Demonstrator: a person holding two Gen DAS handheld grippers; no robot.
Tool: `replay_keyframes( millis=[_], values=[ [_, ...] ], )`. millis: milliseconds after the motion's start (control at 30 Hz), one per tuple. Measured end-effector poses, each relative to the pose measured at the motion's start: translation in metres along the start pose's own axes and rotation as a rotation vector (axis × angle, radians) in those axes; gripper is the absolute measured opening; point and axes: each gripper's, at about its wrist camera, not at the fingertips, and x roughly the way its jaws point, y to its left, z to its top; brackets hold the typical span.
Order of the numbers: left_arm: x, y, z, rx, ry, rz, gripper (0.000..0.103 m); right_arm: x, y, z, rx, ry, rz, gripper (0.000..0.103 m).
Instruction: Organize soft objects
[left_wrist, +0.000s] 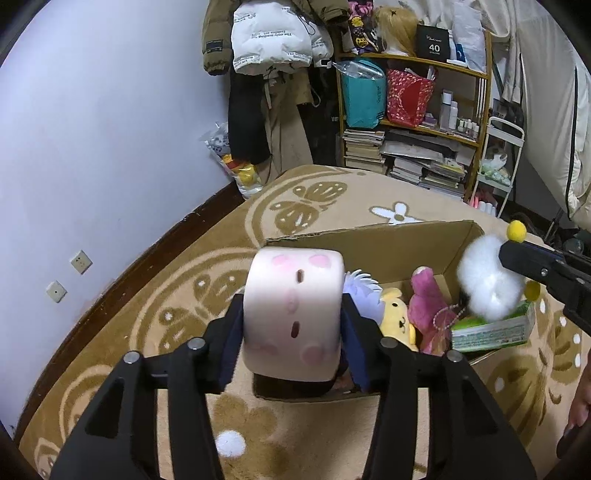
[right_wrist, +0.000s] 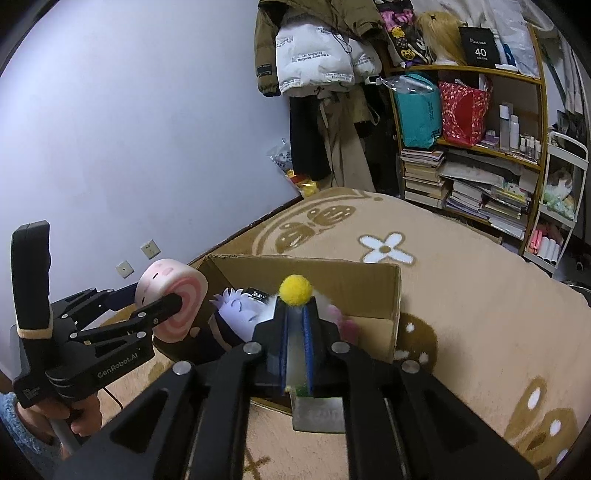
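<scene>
My left gripper is shut on a pink swirl-roll plush and holds it above the near-left corner of an open cardboard box; it also shows in the right wrist view. My right gripper is shut on a white fluffy toy with yellow pom-poms, seen from the left wrist as a white puff over the box's right side. Inside the box lie a purple-haired doll, a yellow plush, a pink plush and a green tissue pack.
The box stands on a beige patterned carpet. A bookshelf with bags and books, hanging coats and a white cart stand at the back. The wall runs along the left.
</scene>
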Motion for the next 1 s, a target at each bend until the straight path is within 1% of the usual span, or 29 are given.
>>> replay_keyframes(
  millis=[33,100,133,233,300,333,367,400,433,467,533,600,667,733,800,867,1000],
  values=[
    [-0.003,0.002,0.001,0.0,-0.011,0.004,0.055,0.0,0.0,0.001,0.003,0.0,0.0,0.01],
    [-0.009,0.004,0.003,-0.01,-0.034,-0.002,0.068,0.0,0.0,0.001,0.003,0.004,0.002,0.013],
    [-0.013,0.005,0.005,-0.018,-0.043,-0.012,0.069,-0.001,0.001,0.001,0.001,0.005,-0.005,0.014],
    [-0.02,0.009,0.01,-0.035,-0.049,-0.01,0.071,-0.004,0.002,0.0,0.006,0.001,-0.006,0.025],
    [-0.026,0.011,0.011,-0.037,-0.05,-0.006,0.079,-0.005,0.003,0.001,0.01,0.003,-0.011,0.037],
    [-0.03,0.013,0.012,-0.034,-0.053,-0.006,0.08,-0.007,0.003,0.001,0.014,0.003,-0.011,0.04],
    [-0.034,0.014,0.012,-0.028,-0.051,-0.017,0.08,-0.009,0.003,0.001,0.017,0.002,-0.012,0.046],
    [-0.038,0.015,0.013,-0.026,-0.047,-0.02,0.08,-0.012,0.004,0.001,0.015,-0.001,-0.015,0.054],
    [-0.043,0.017,0.012,-0.025,-0.047,-0.01,0.08,-0.015,0.006,0.001,0.012,-0.004,-0.018,0.059],
    [-0.049,0.019,0.012,-0.024,-0.051,0.015,0.081,-0.018,0.008,0.002,0.007,-0.008,-0.02,0.067],
    [-0.062,0.024,0.011,-0.032,-0.055,0.034,0.086,-0.026,0.011,0.003,-0.002,-0.022,-0.035,0.073],
    [-0.078,0.033,0.009,-0.061,-0.07,0.043,0.096,-0.034,0.015,0.004,-0.007,-0.038,-0.045,0.087],
    [-0.094,0.041,0.006,-0.087,-0.091,0.051,0.098,-0.041,0.019,0.005,-0.006,-0.048,-0.051,0.091],
    [-0.111,0.048,0.003,-0.109,-0.106,0.059,0.099,-0.052,0.024,0.005,-0.012,-0.065,-0.06,0.093],
    [-0.126,0.054,0.0,-0.128,-0.123,0.069,0.1,-0.062,0.028,0.006,-0.019,-0.08,-0.062,0.102],
    [-0.143,0.059,-0.003,-0.132,-0.145,0.075,0.1,-0.072,0.032,0.006,-0.026,-0.087,-0.064,0.103],
    [-0.173,0.063,-0.011,-0.108,-0.181,0.086,0.103,-0.101,0.043,0.004,-0.048,-0.15,-0.087,0.103]
  ],
)
